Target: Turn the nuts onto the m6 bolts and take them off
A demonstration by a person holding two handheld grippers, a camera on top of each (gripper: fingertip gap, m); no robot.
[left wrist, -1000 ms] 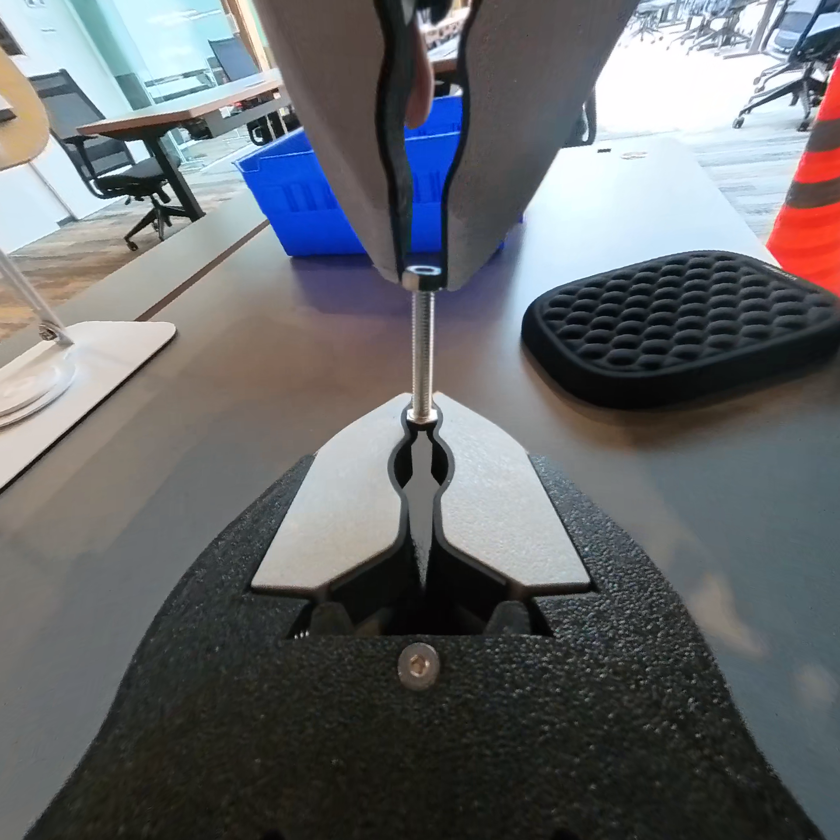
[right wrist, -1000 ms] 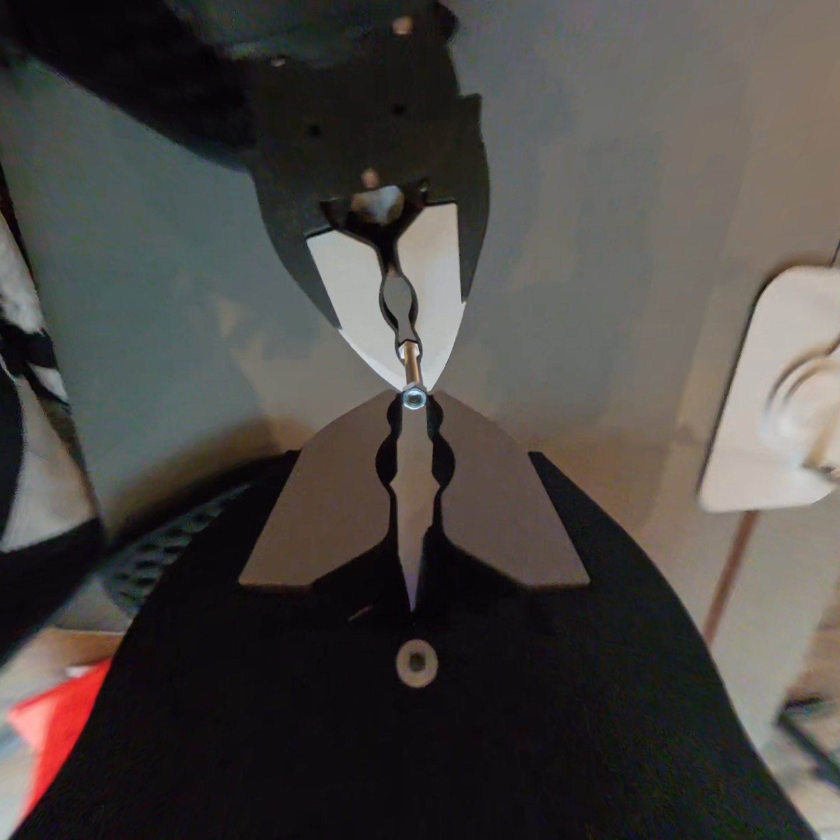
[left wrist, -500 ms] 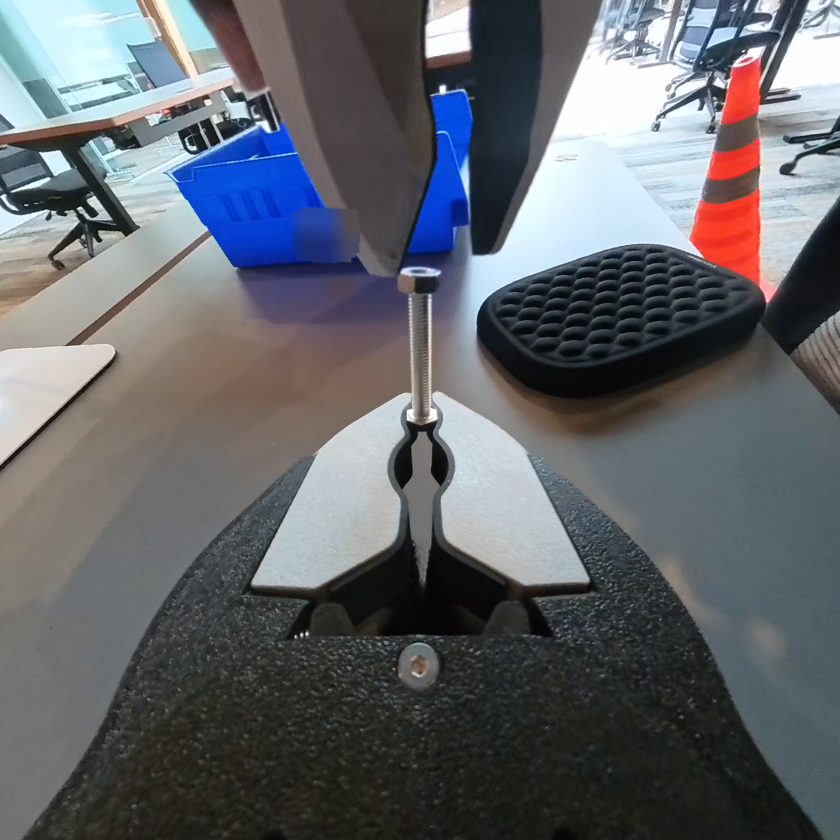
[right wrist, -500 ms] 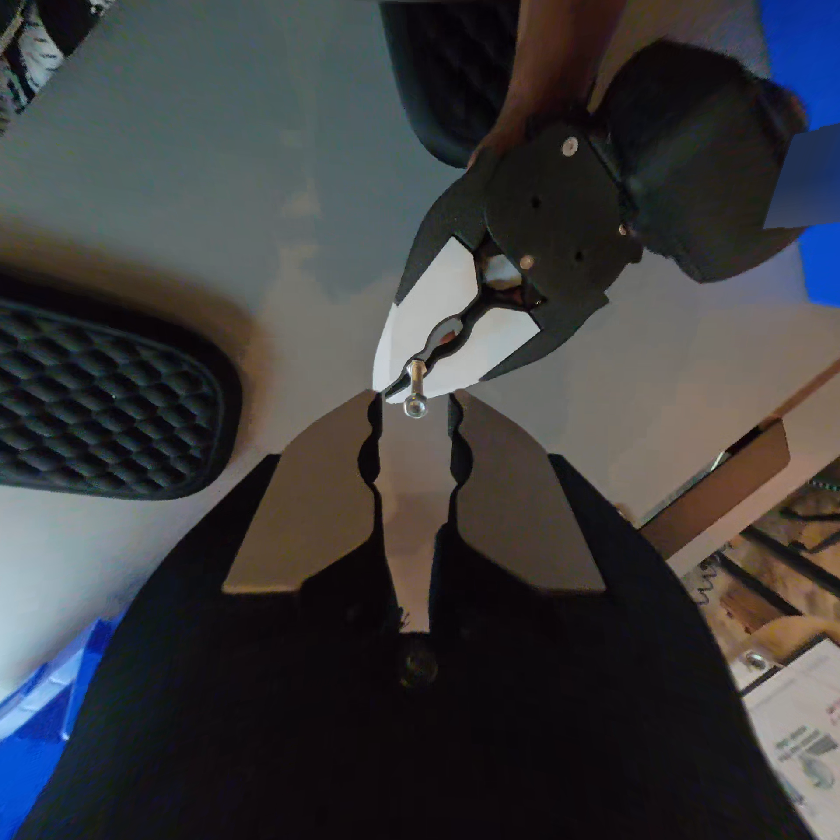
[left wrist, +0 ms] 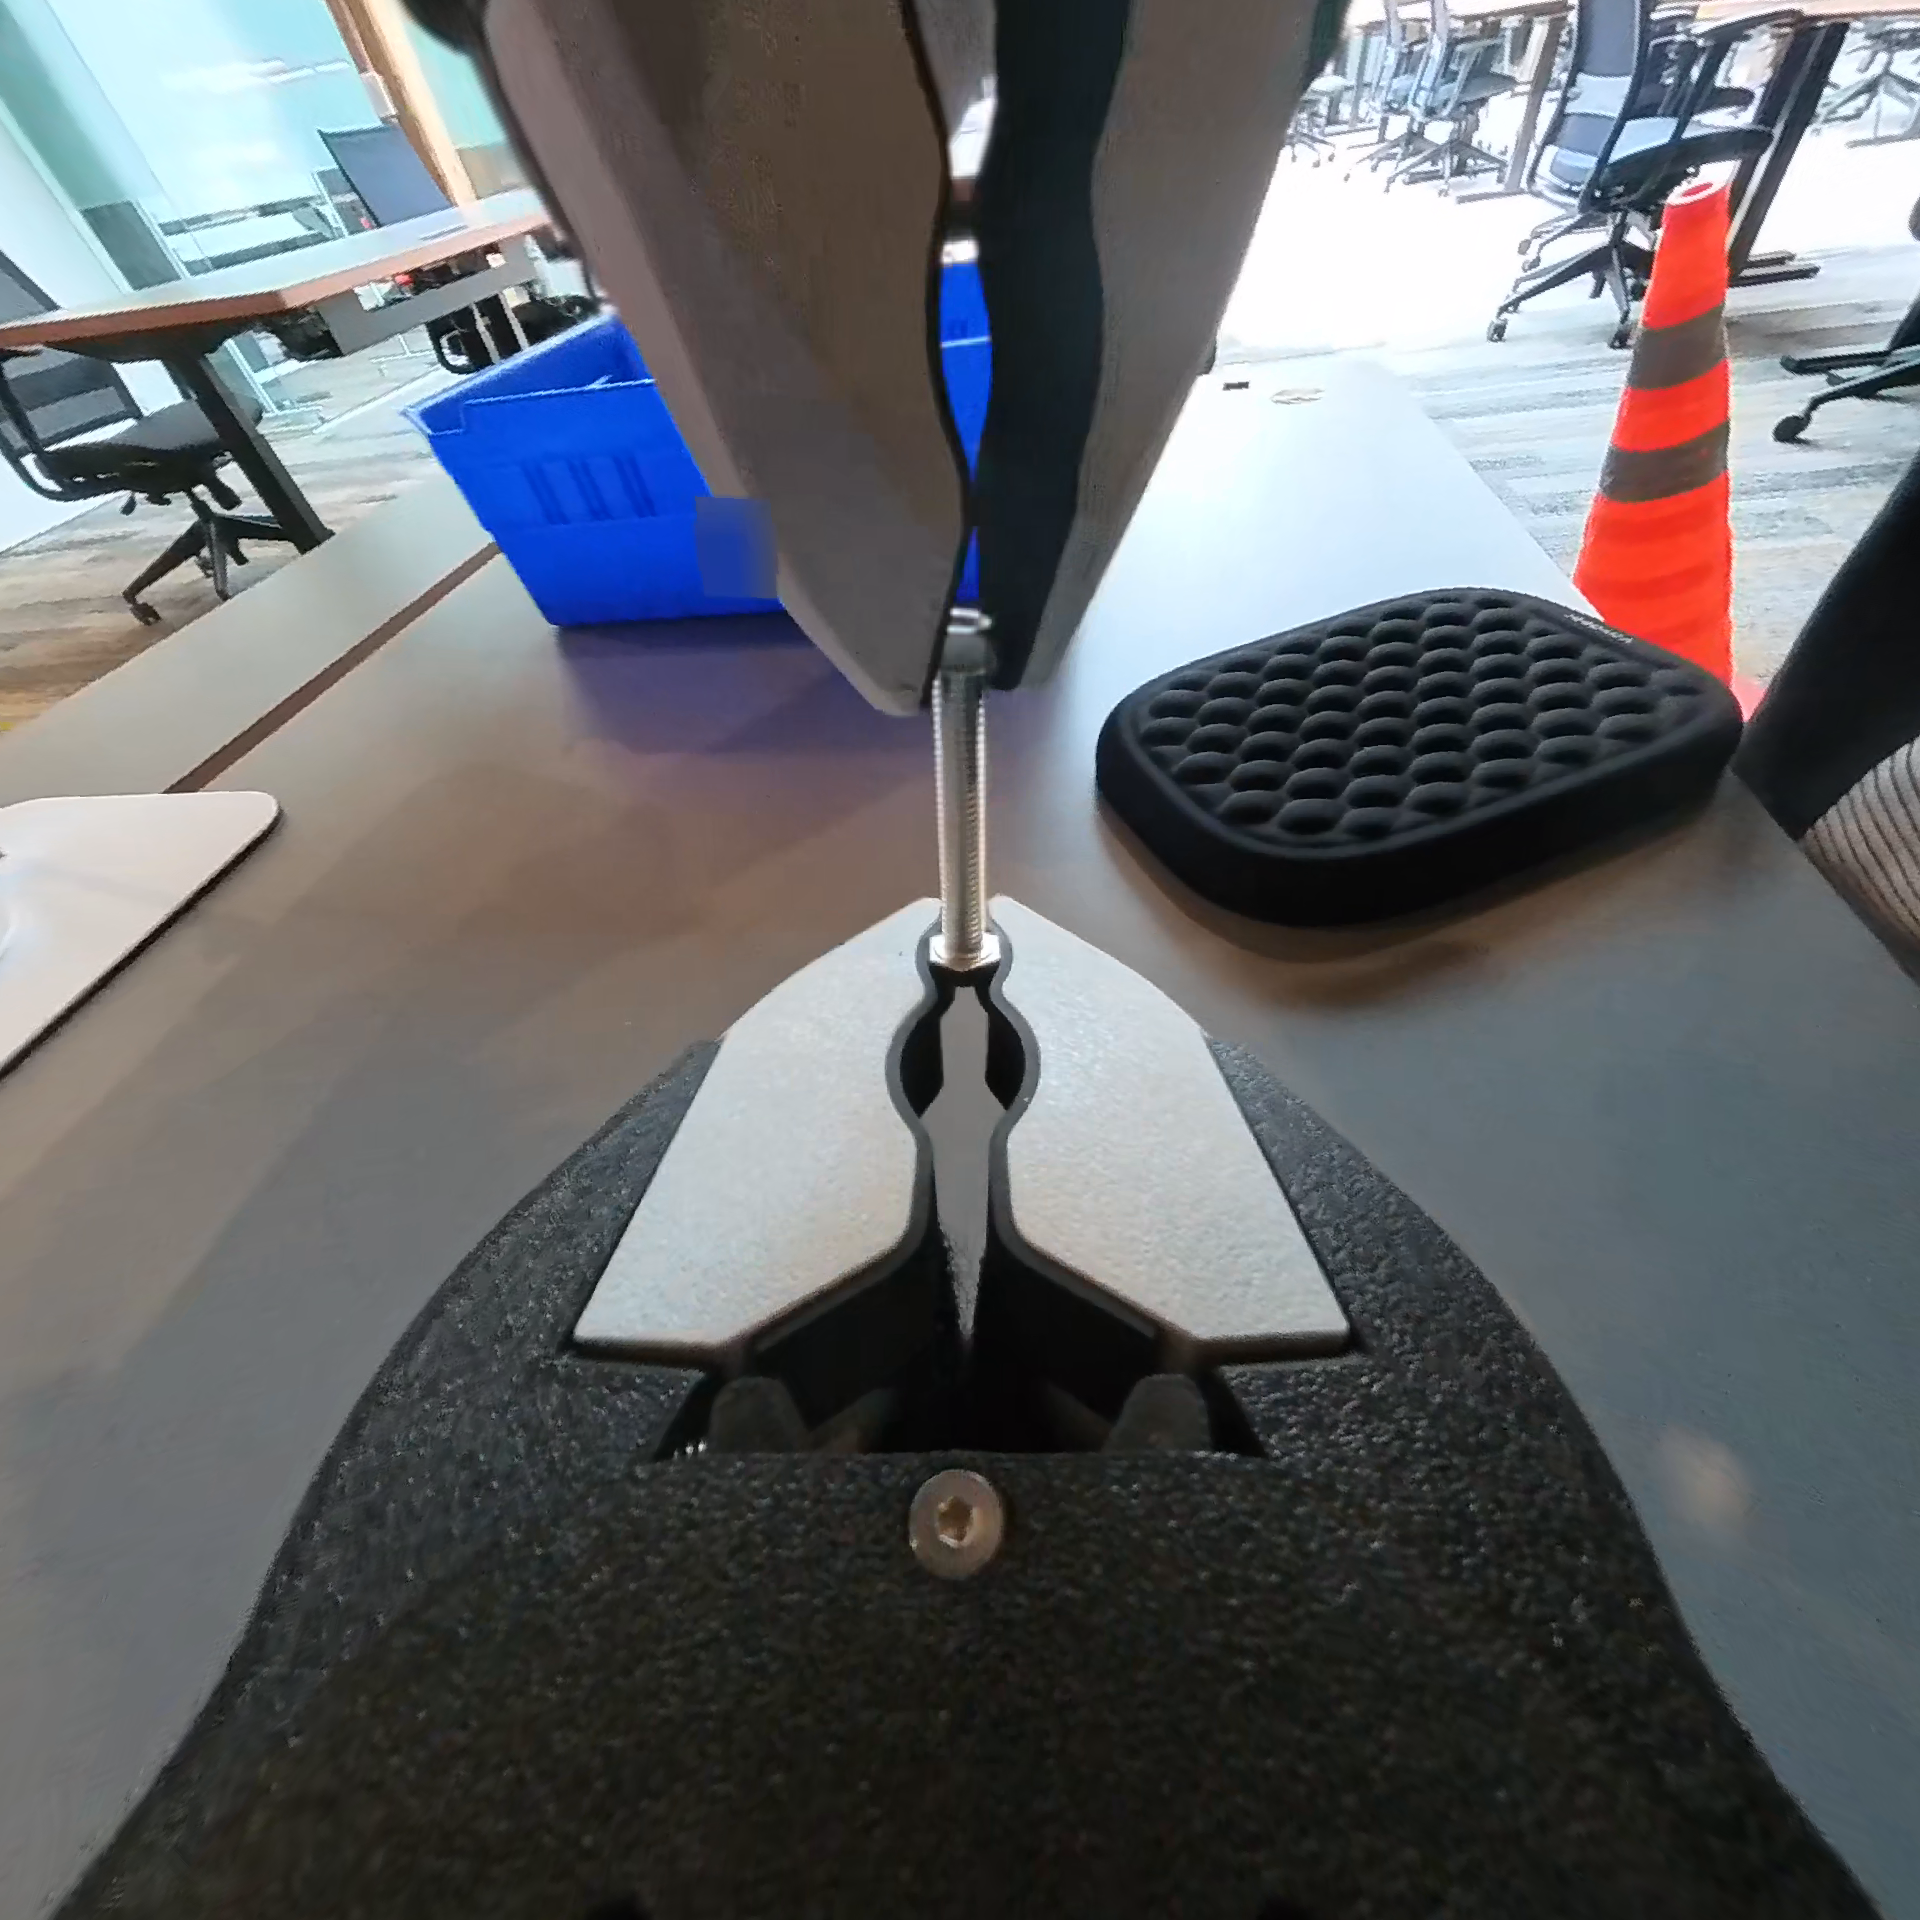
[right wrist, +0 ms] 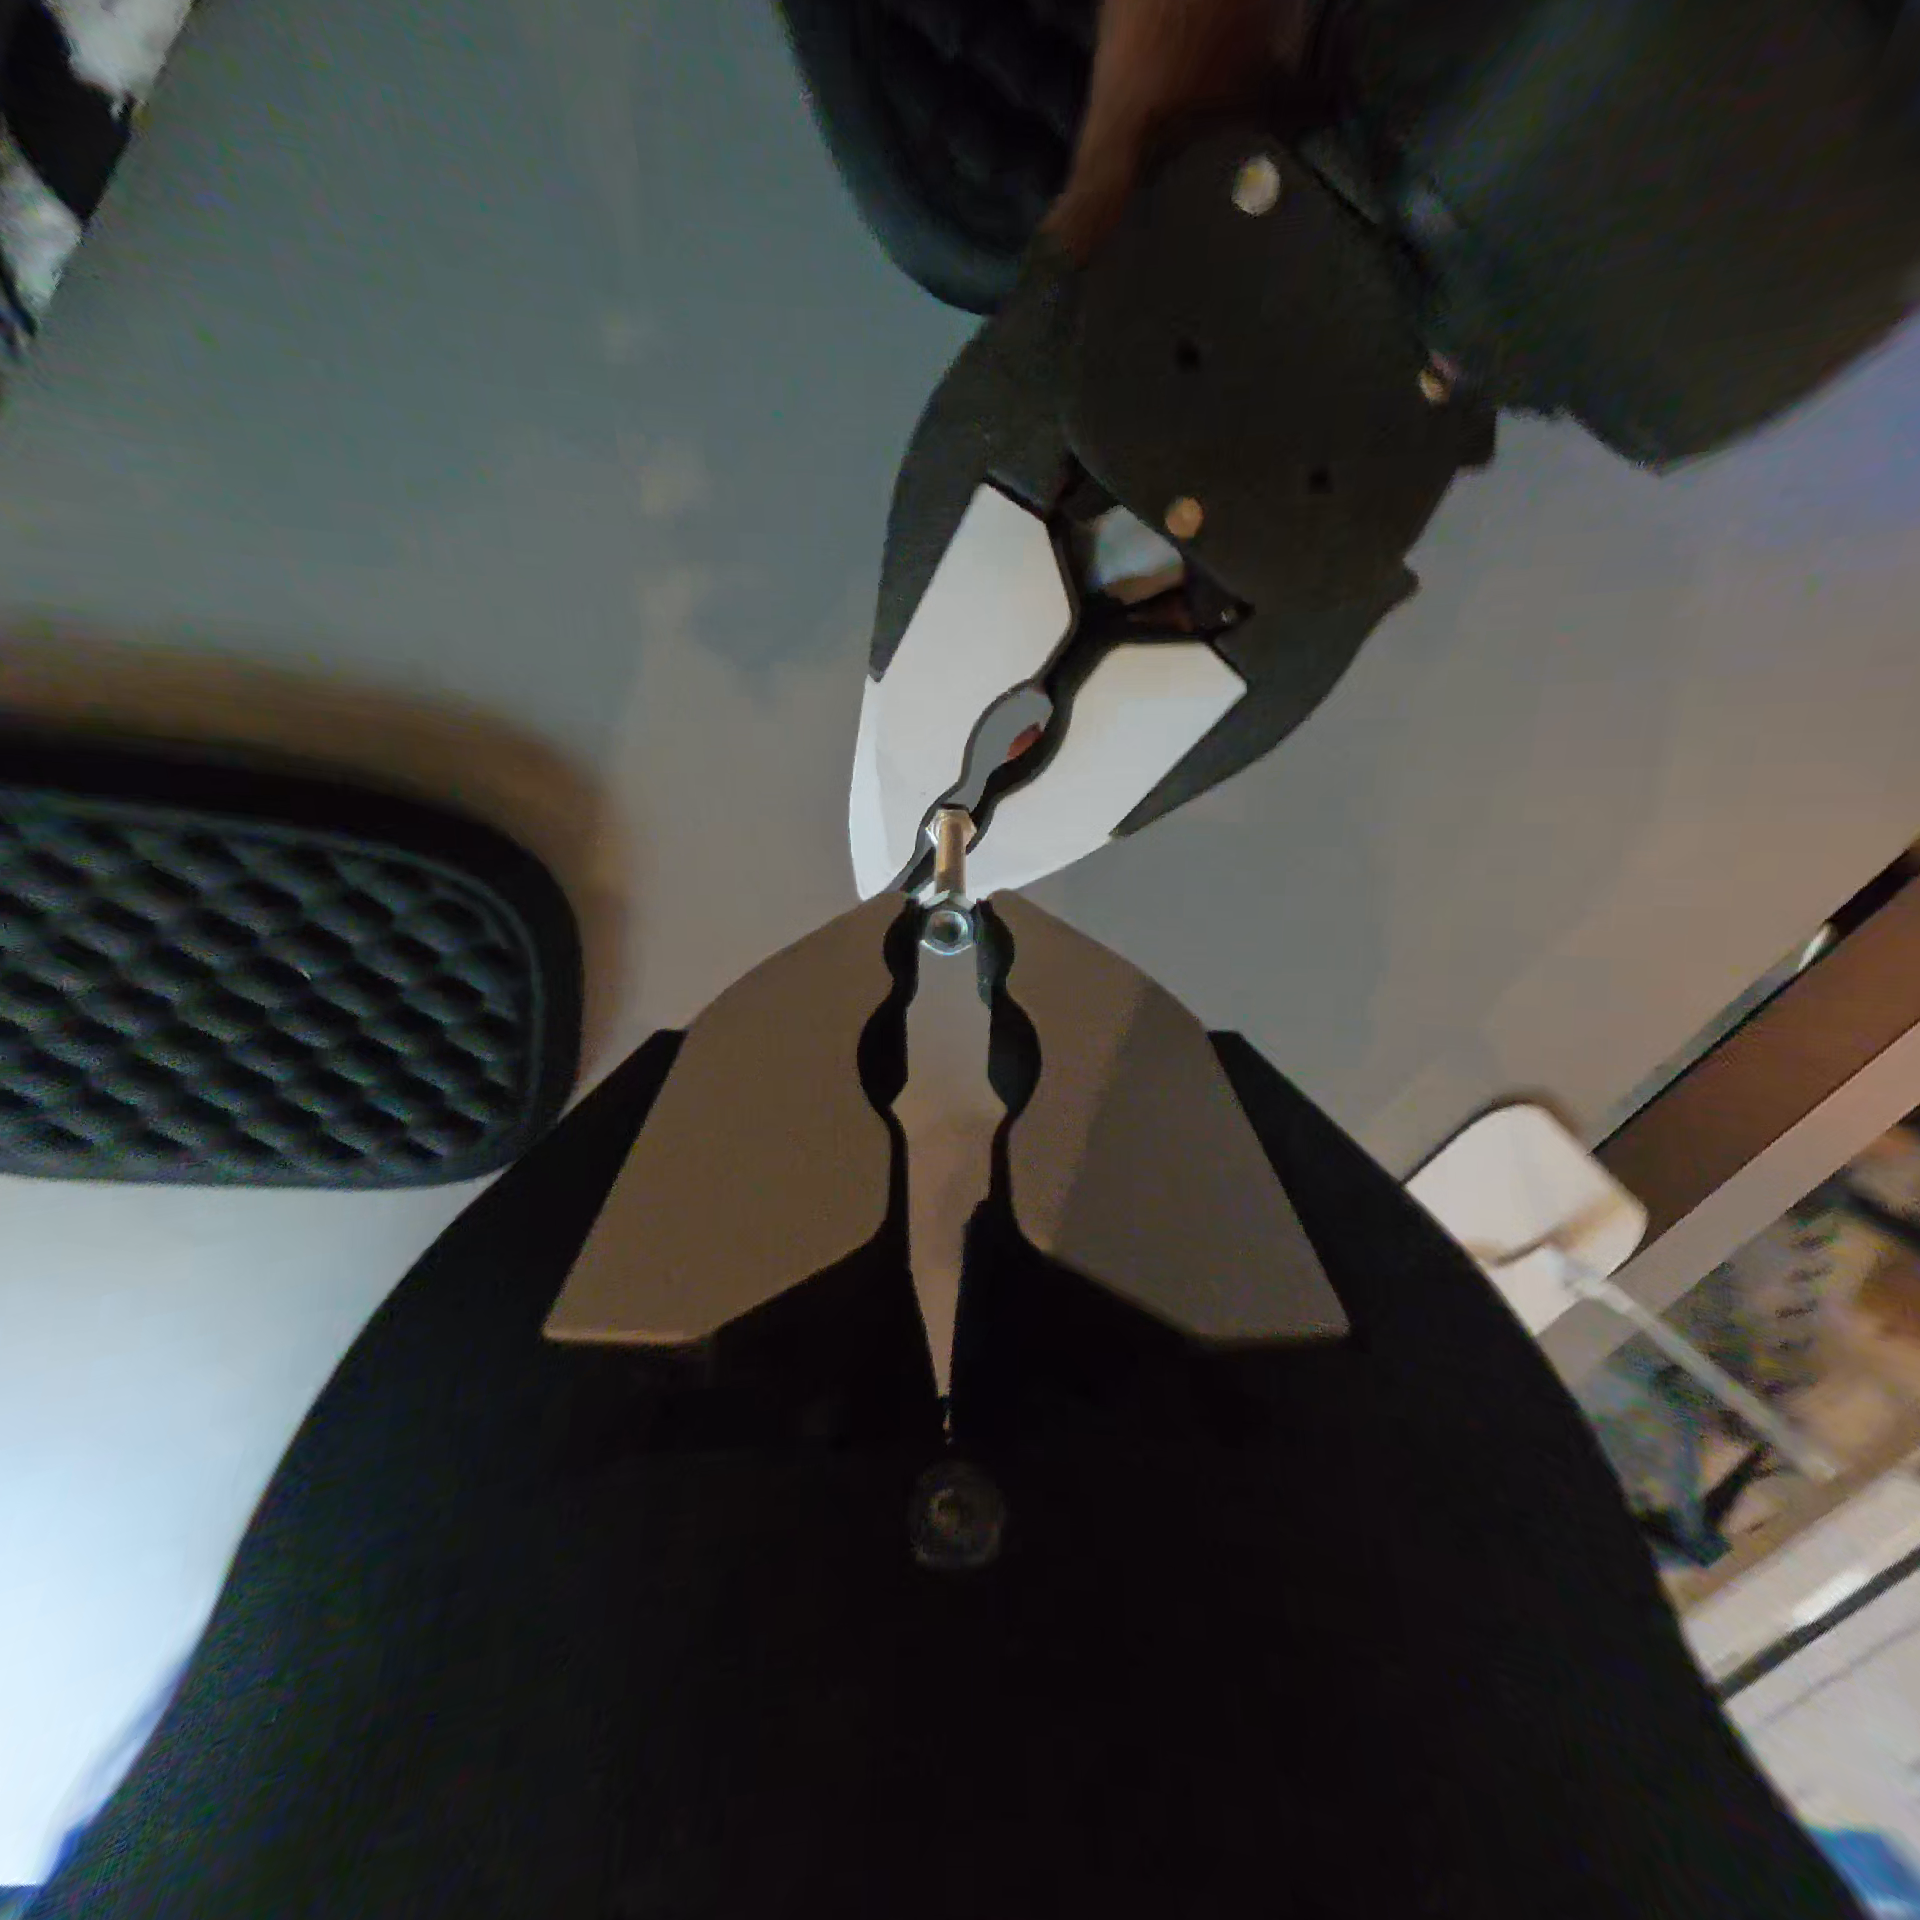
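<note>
My left gripper [left wrist: 966,940] is shut on the hex head of a silver bolt [left wrist: 961,800], which stands straight out from its fingertips above the grey table [left wrist: 416,987]. My right gripper [left wrist: 966,665] comes in from above, and its pads are closed on the nut [left wrist: 968,636] at the bolt's far end. In the right wrist view the nut [right wrist: 945,928] sits between my right gripper's [right wrist: 945,920] fingertips, with both pads against its flats. Just beyond it, the left gripper [right wrist: 925,883] holds the bolt [right wrist: 948,857].
A black honeycomb pad [left wrist: 1413,748] lies on the table to the right. A blue bin [left wrist: 582,488] stands at the back. A white base plate [left wrist: 104,883] lies at the left. An orange cone [left wrist: 1662,447] and office chairs stand beyond the table. The tips of one gripper are about 6 cm away from the tips of the other.
The right gripper held the nut a second ago, opened and swung back around it half a second ago, and has closed on it once more. The left gripper kept hold of the bolt.
</note>
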